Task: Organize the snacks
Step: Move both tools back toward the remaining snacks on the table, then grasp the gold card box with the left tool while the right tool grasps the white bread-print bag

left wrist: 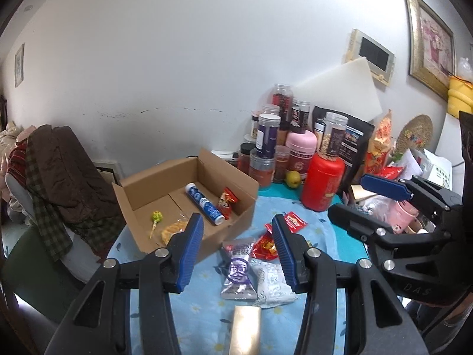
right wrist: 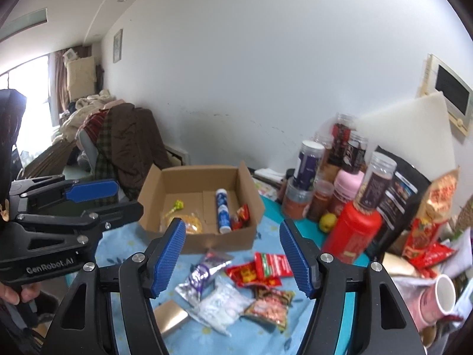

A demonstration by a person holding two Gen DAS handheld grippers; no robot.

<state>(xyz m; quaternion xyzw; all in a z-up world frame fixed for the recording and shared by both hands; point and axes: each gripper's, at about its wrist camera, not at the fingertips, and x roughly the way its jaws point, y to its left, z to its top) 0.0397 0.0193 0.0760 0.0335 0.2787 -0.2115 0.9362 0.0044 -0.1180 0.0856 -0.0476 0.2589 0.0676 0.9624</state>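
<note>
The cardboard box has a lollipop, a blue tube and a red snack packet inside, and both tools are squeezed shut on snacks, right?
Not quite. The cardboard box does hold the lollipop, blue tube and red snack packet, but both wrist views show the left tool and right tool open and holding nothing.

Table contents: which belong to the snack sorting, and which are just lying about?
Job: cardboard box, purple packet, white packet, red packets, both open grippers.
Lying about: jars, red canister, pink mug.
</note>
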